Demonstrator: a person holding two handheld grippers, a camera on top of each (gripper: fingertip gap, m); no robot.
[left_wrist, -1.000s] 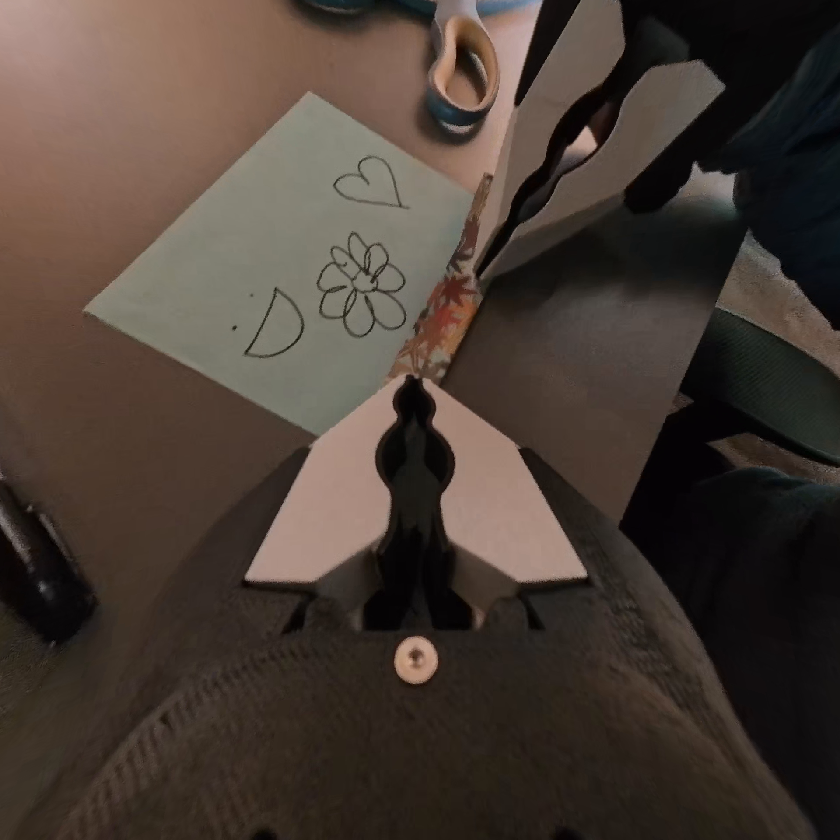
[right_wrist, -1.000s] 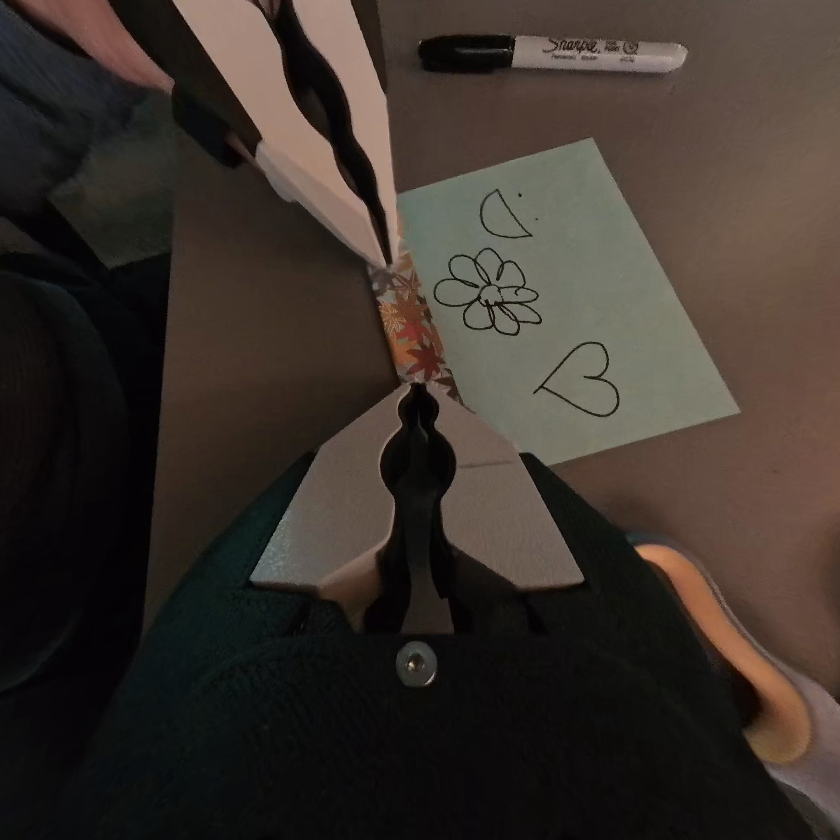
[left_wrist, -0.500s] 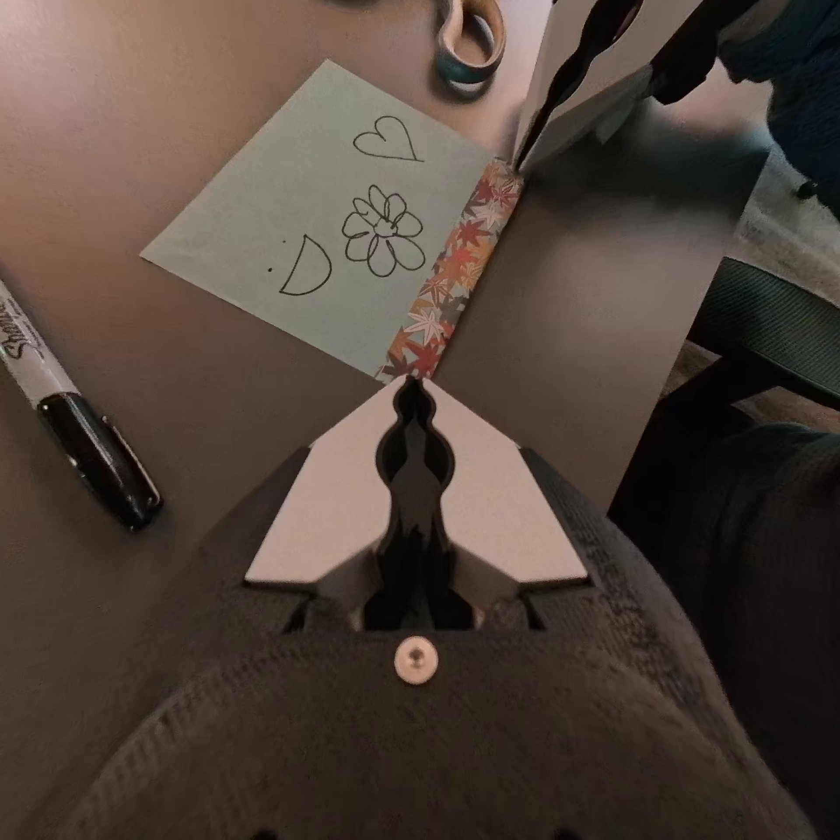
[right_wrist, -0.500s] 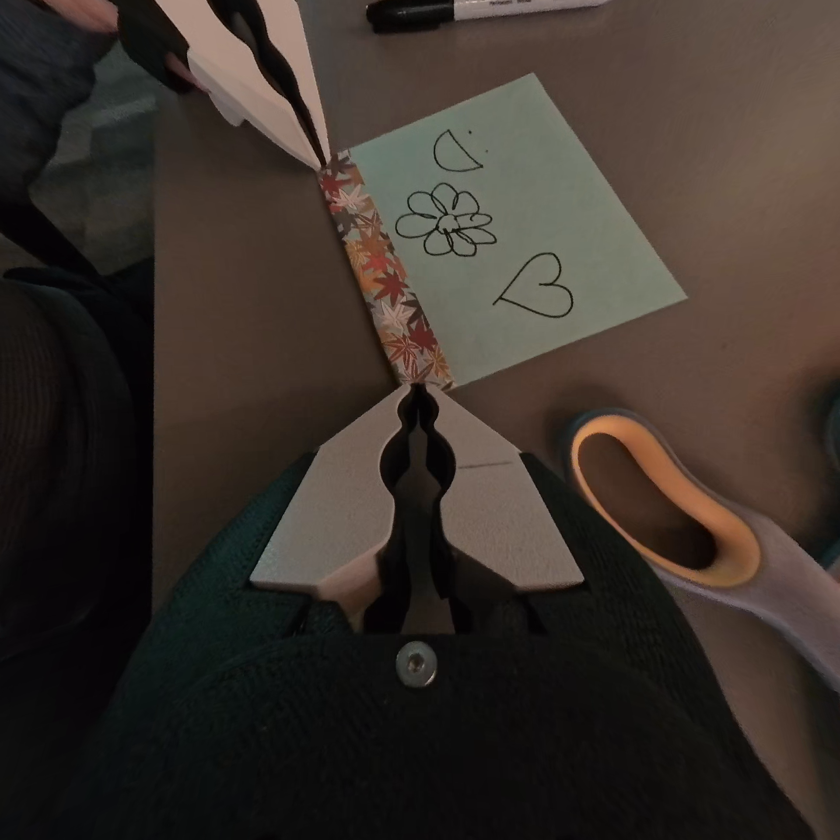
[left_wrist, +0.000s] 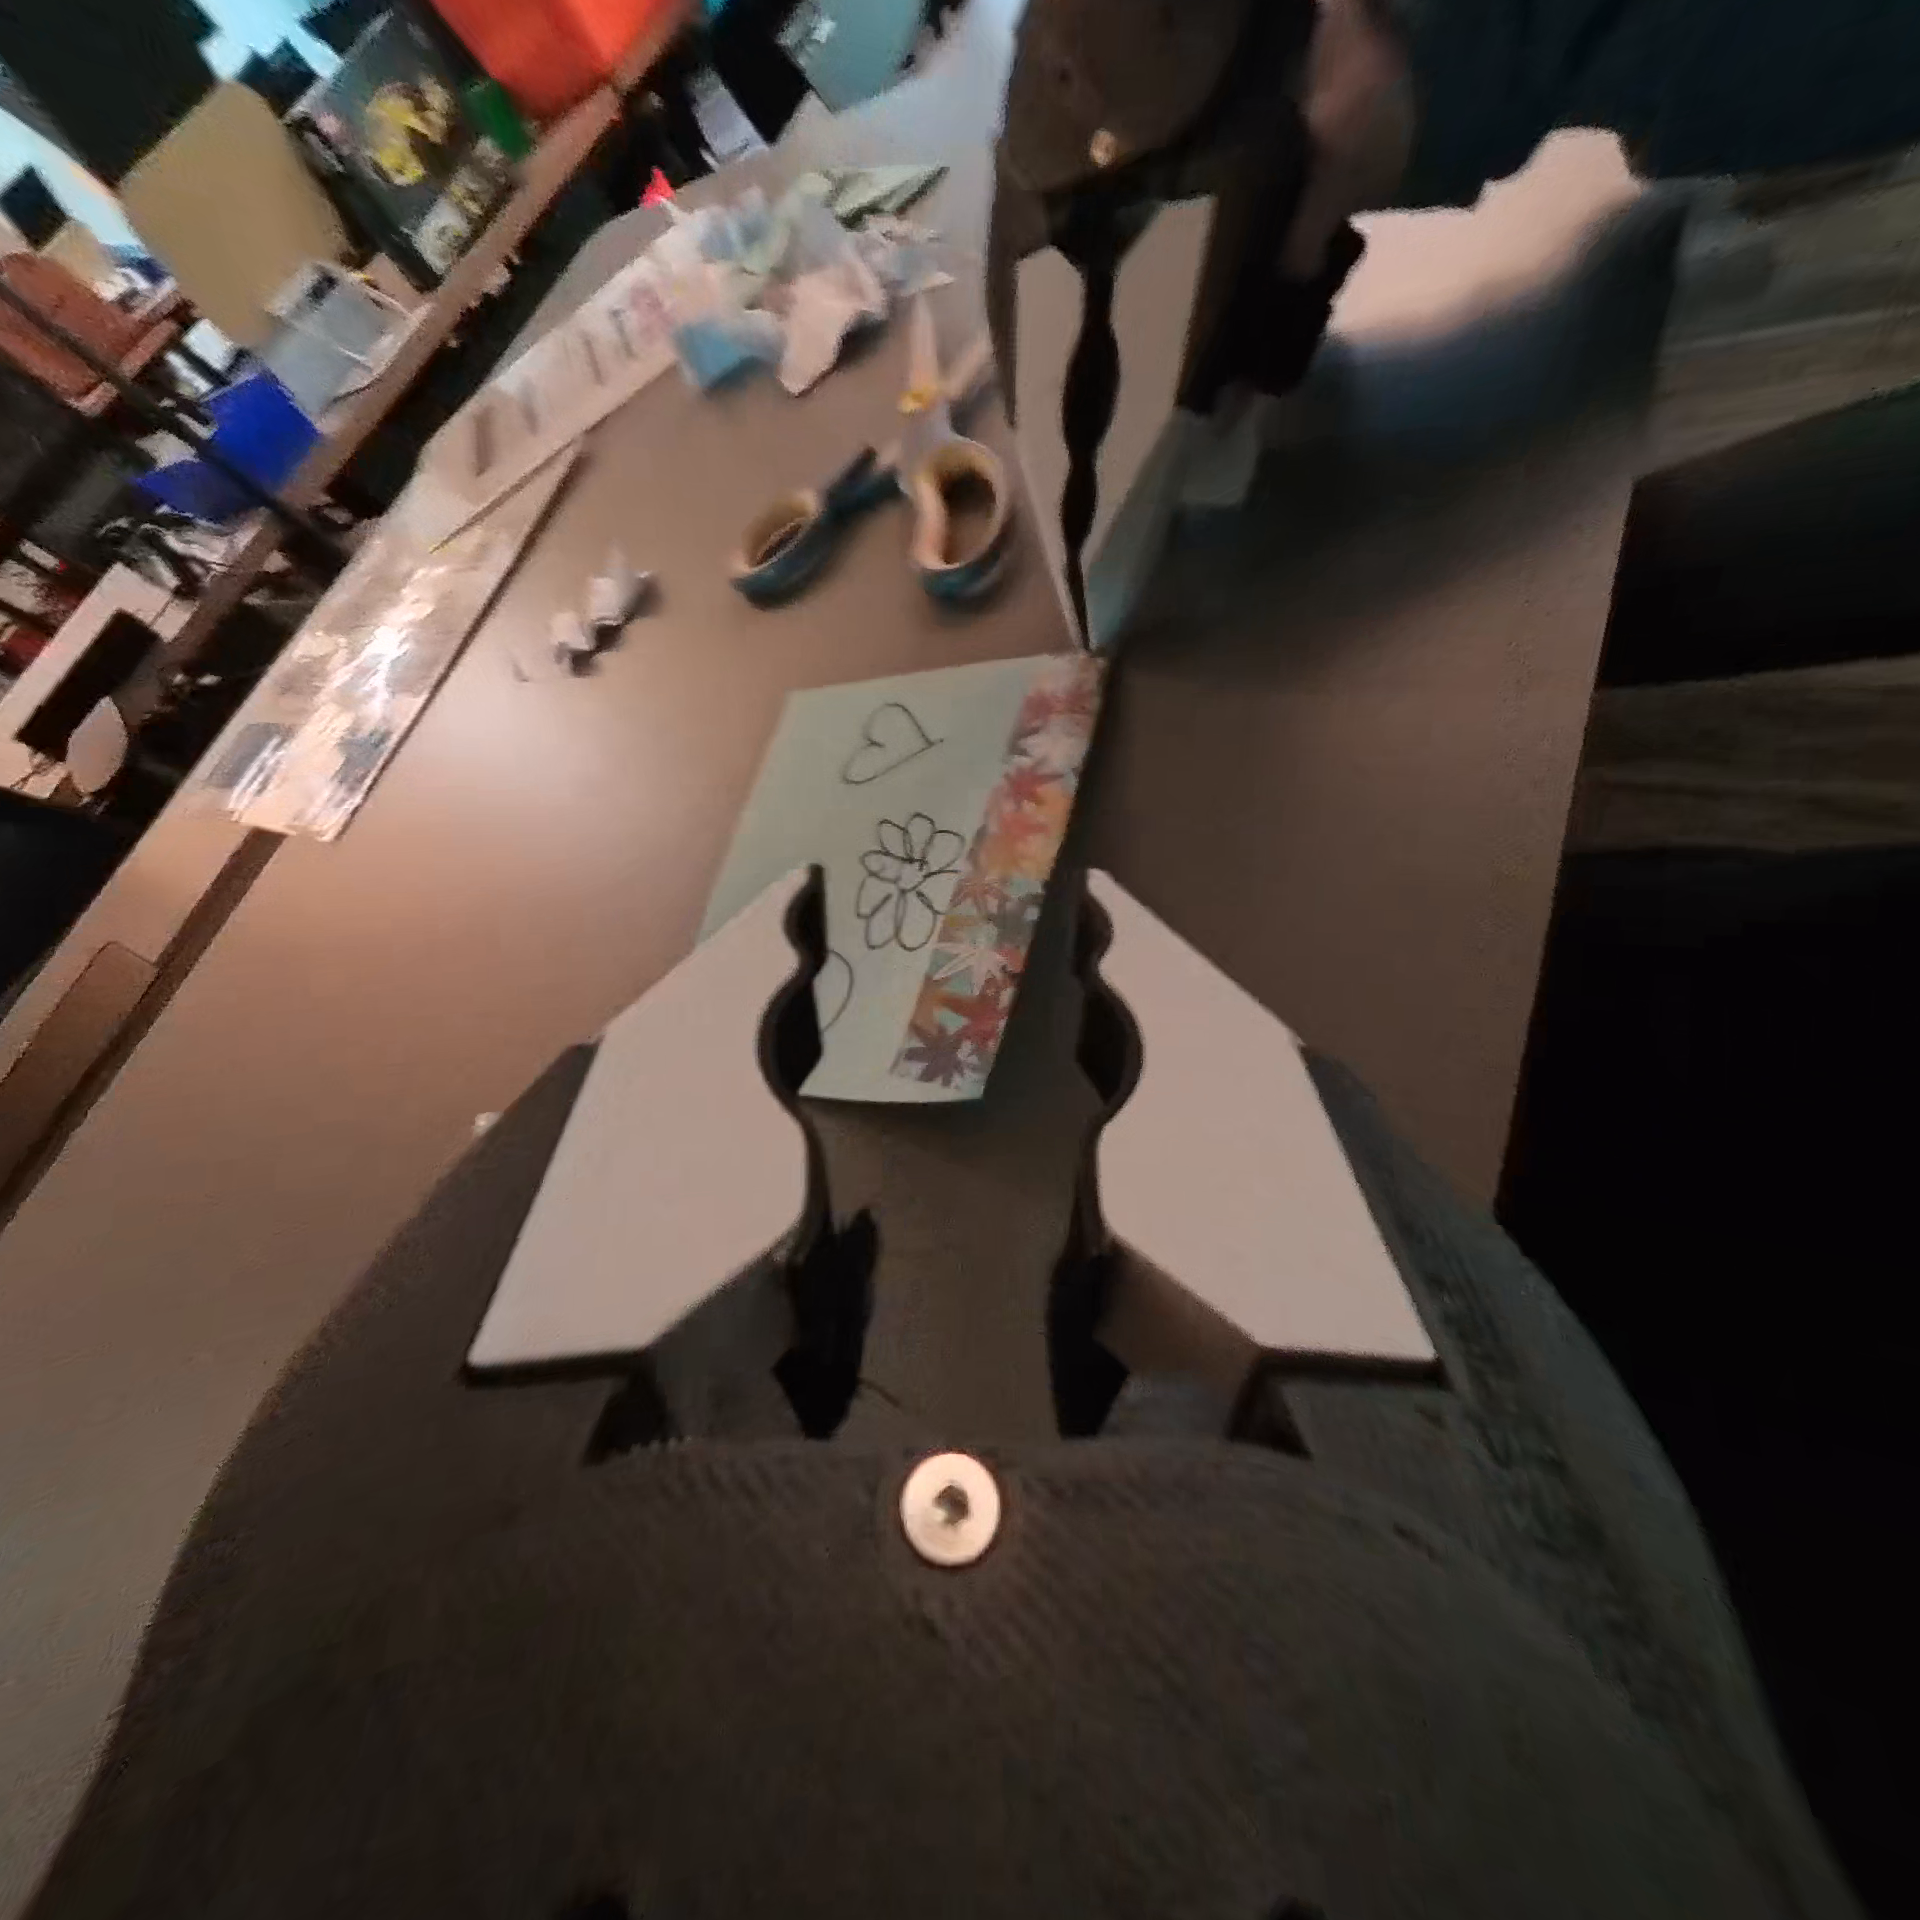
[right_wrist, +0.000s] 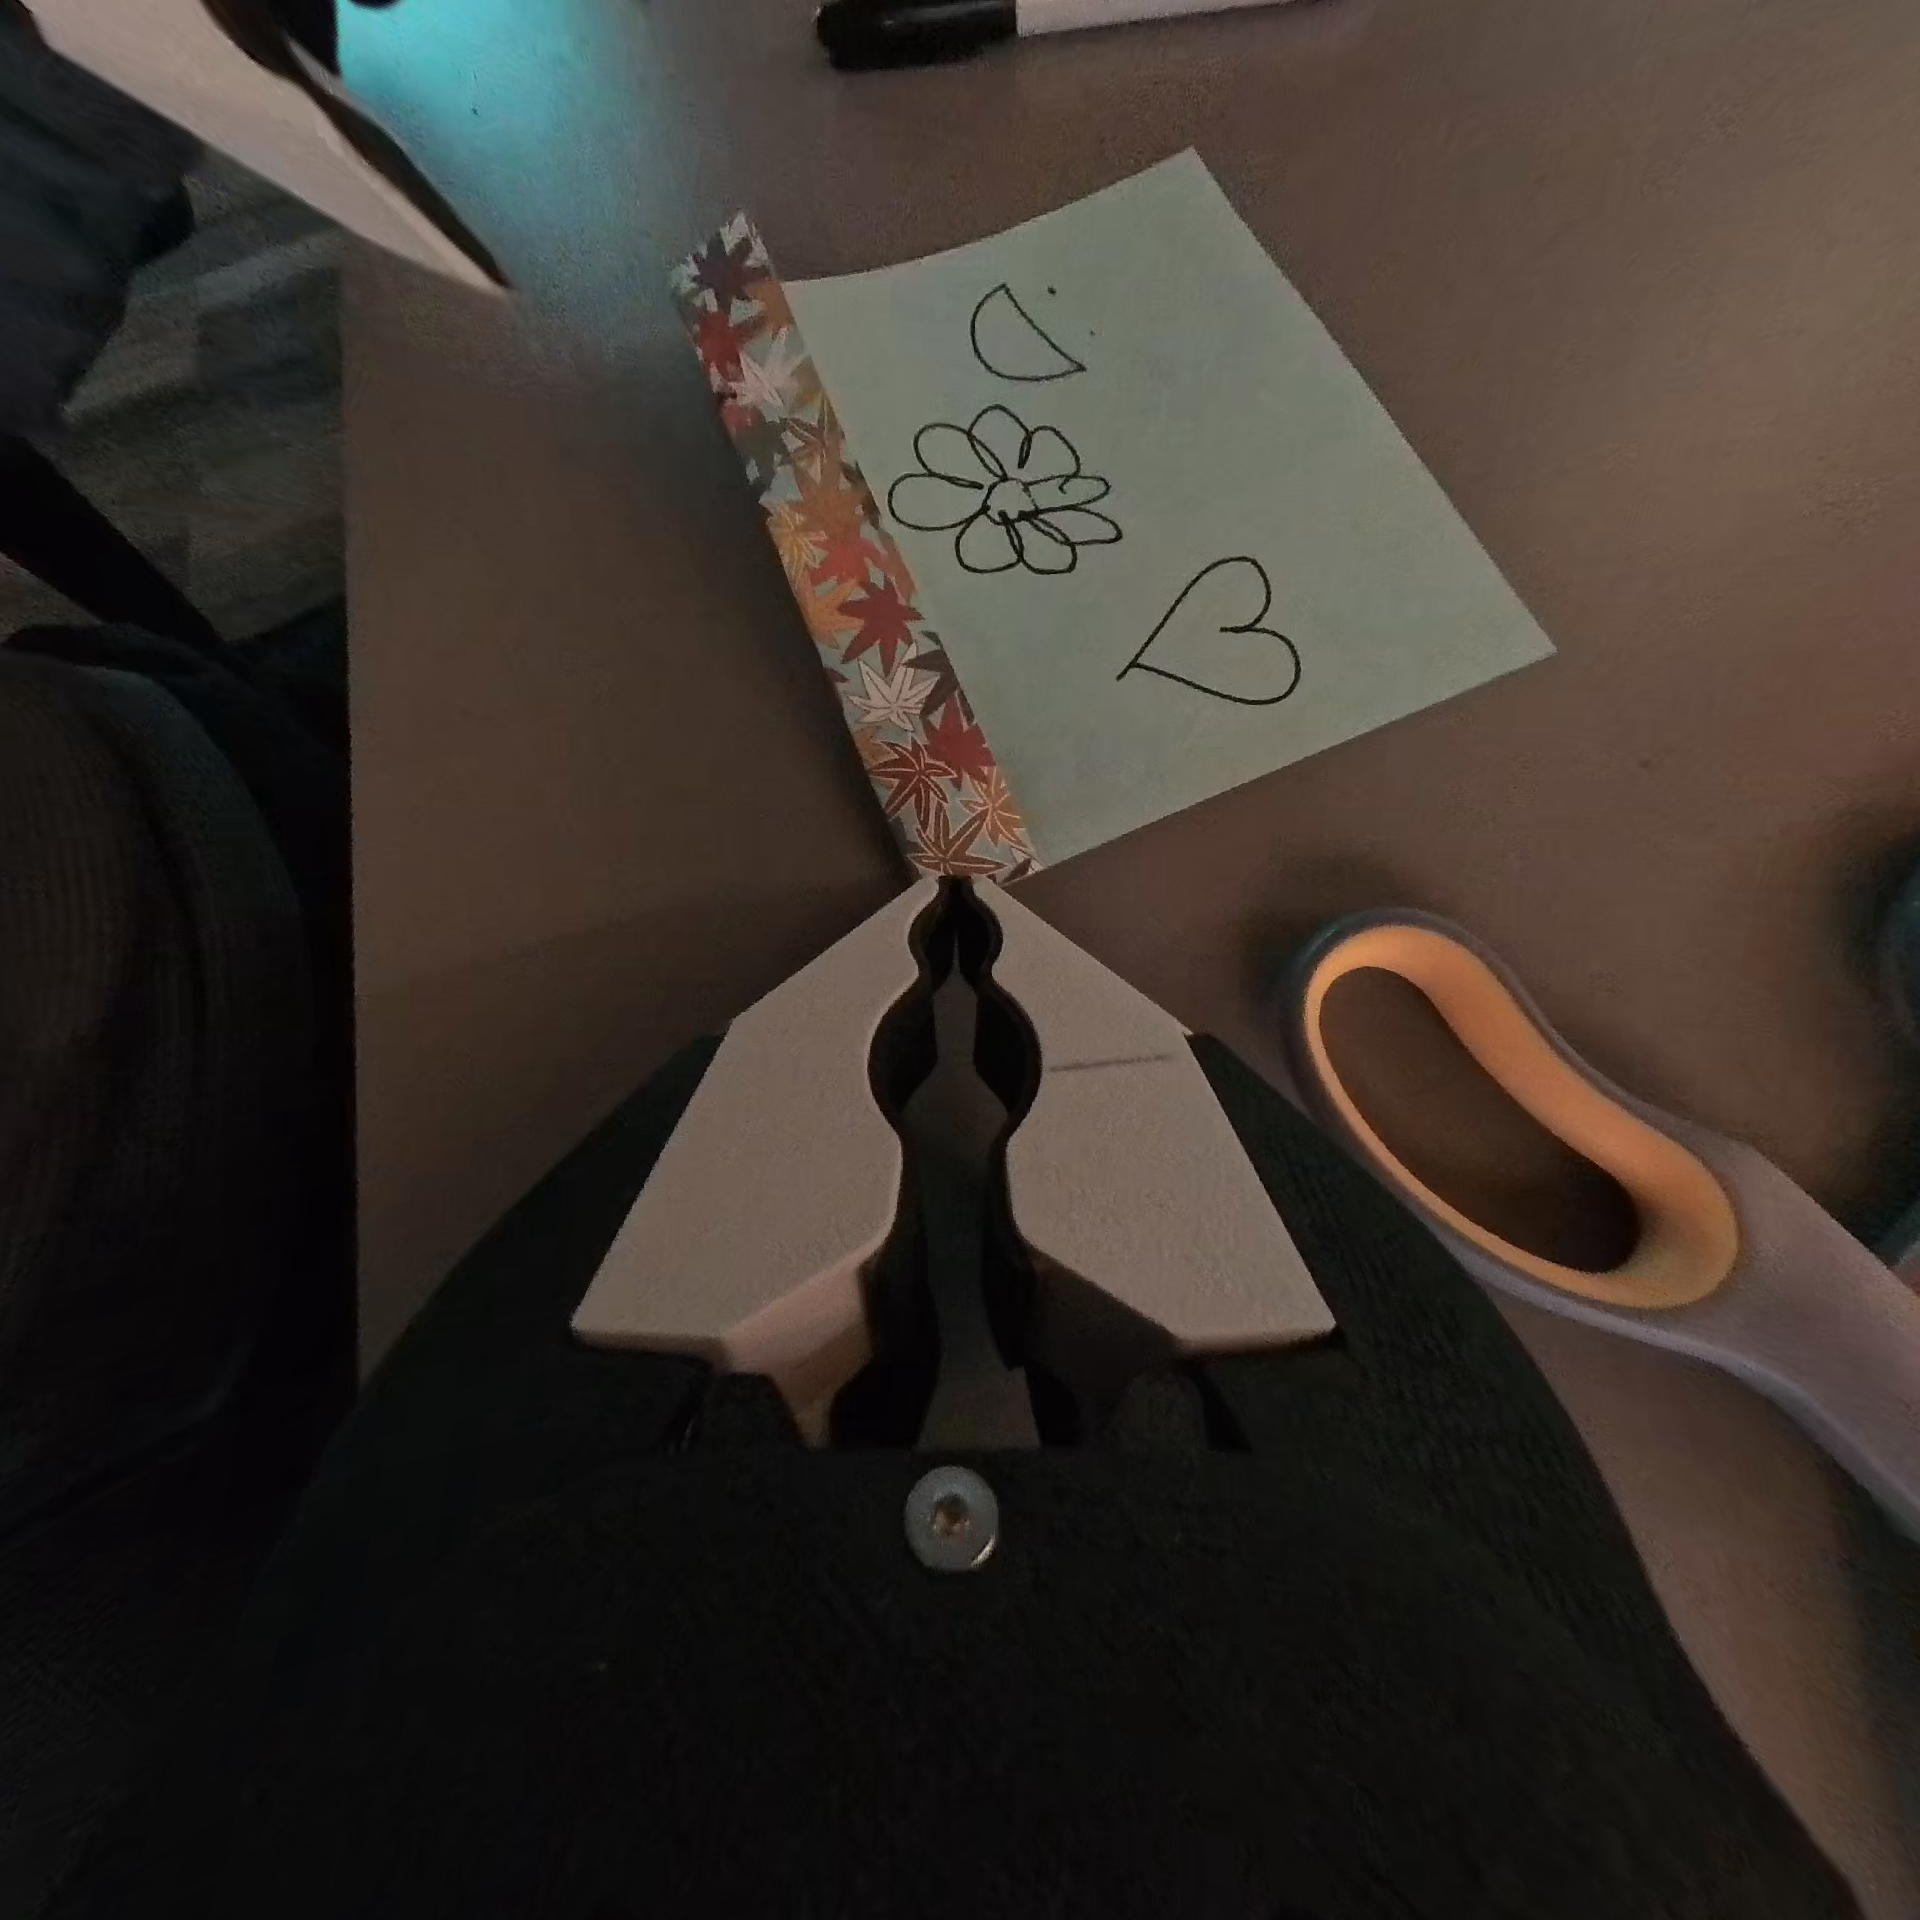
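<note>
Your left gripper (left_wrist: 951, 914) hangs with its two pale fingers (left_wrist: 665, 1122) spread apart, and between them you see the near end of the pale green paper (left_wrist: 831, 790) with its drawn heart and flower, and the leaf-patterned tape strip (left_wrist: 1013, 862) along its right edge; neither finger presses on it. At the strip's far end your right gripper (left_wrist: 1081, 613) comes down with its tips together right at the tape. Beyond lie scissors (left_wrist: 951, 499) on the brown table (left_wrist: 468, 883), with crumpled paper scraps (left_wrist: 603, 613) farther off, all somewhat blurred.

Scissors (right_wrist: 1558, 1164) with orange-lined handle, black marker (right_wrist: 997, 21) (mostly cut off), crumpled paper scraps (left_wrist: 790, 270), brown table (right_wrist: 582, 644)
</note>
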